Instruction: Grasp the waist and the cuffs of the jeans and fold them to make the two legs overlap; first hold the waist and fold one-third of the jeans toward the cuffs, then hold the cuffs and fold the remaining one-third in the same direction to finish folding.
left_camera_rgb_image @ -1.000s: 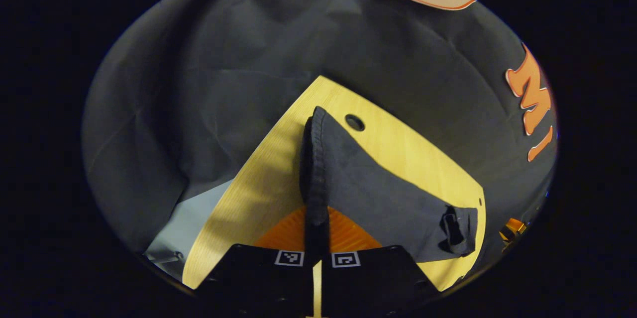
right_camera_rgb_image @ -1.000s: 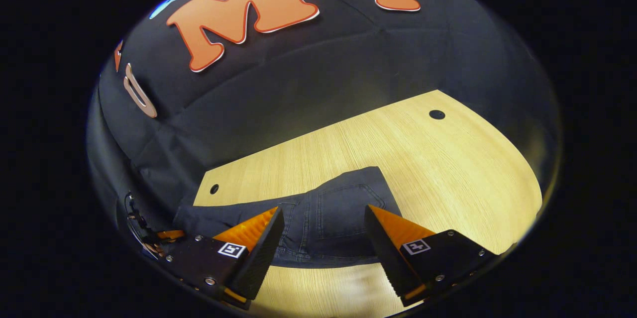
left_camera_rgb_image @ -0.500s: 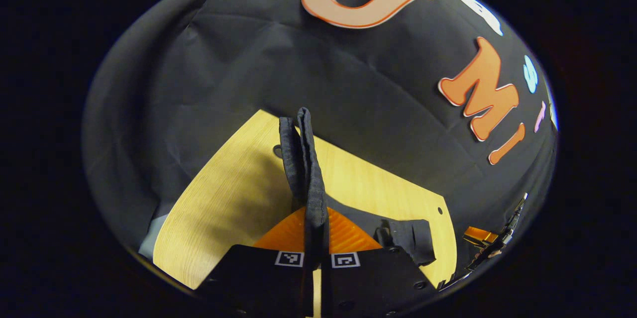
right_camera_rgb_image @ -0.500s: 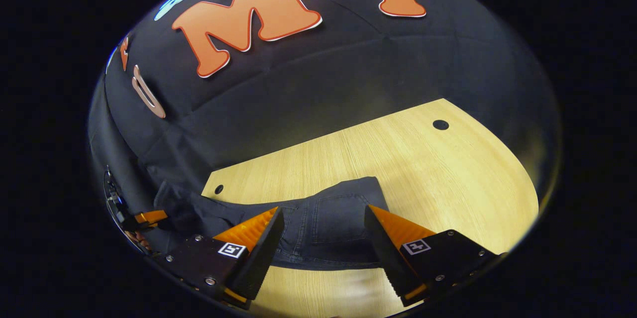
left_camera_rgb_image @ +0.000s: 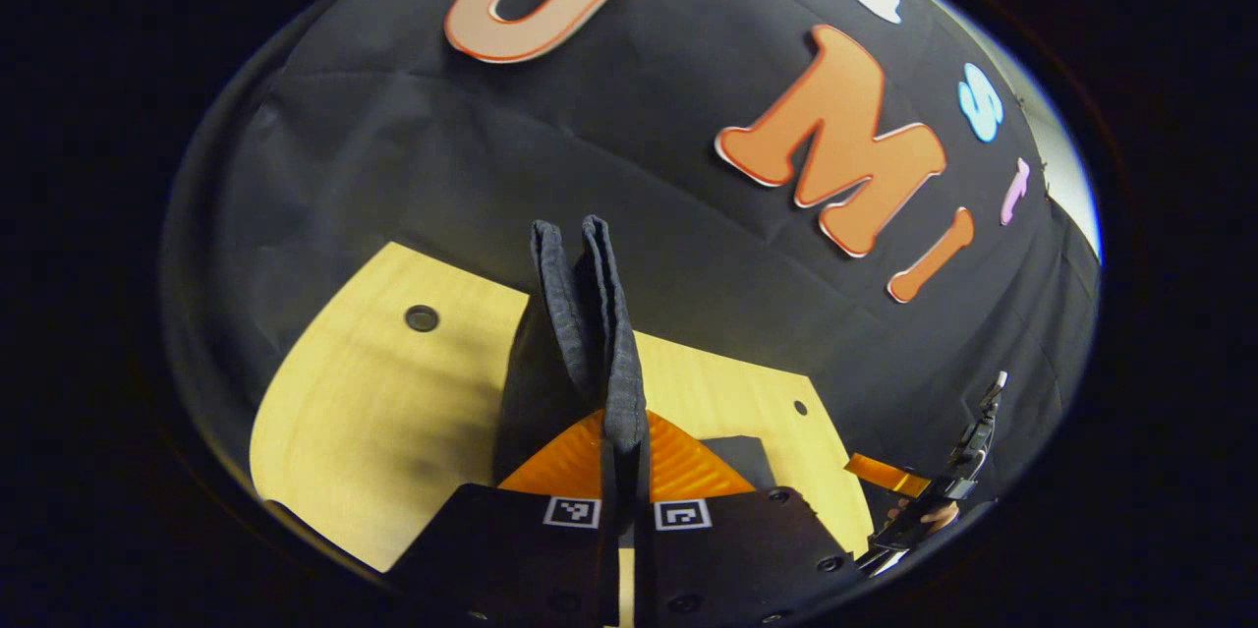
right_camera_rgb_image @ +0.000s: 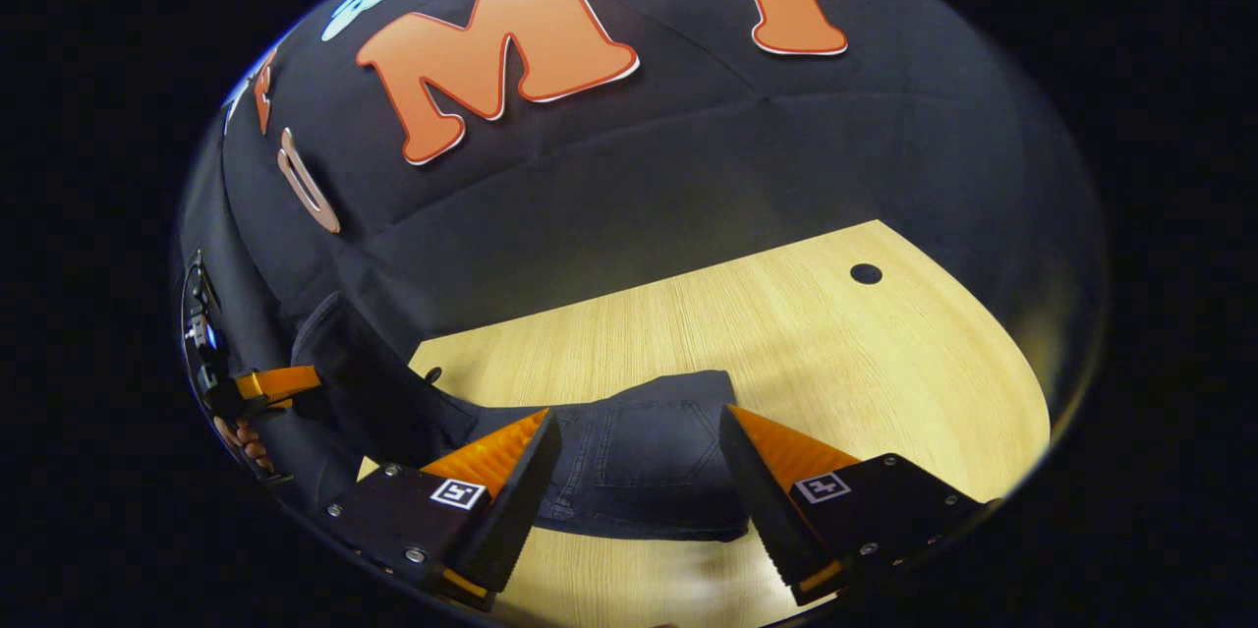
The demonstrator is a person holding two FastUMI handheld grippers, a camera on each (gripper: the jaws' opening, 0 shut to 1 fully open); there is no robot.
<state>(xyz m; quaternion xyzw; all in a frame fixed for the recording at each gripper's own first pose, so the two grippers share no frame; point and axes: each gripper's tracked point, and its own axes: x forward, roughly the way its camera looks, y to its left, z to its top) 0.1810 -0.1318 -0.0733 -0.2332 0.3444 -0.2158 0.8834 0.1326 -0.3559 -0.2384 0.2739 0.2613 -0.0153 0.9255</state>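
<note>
The dark jeans lie with their waist and back pocket [right_camera_rgb_image: 639, 451] flat on the wooden table [right_camera_rgb_image: 786, 343]. My right gripper [right_camera_rgb_image: 639, 422] hovers open just above that part, one finger on each side of the pocket. My left gripper [left_camera_rgb_image: 624, 431] is shut on the cuffs [left_camera_rgb_image: 588, 304], which stick up in two layers past its fingers, high above the table [left_camera_rgb_image: 373, 412]. In the right gripper view the leg [right_camera_rgb_image: 369, 392] rises off the table at the left to the left gripper [right_camera_rgb_image: 275, 382] and a hand behind it.
The table has a round hole [right_camera_rgb_image: 865, 273] near its far right corner and another [left_camera_rgb_image: 422, 318] in the left gripper view. The black cloth wall stands close behind the table's back edge. The right gripper [left_camera_rgb_image: 889, 478] appears low at the right of the left gripper view.
My left gripper has lifted the cuffs up off the table and swung round, raising the legs. The right gripper stays open over the waist, hardly moved.
</note>
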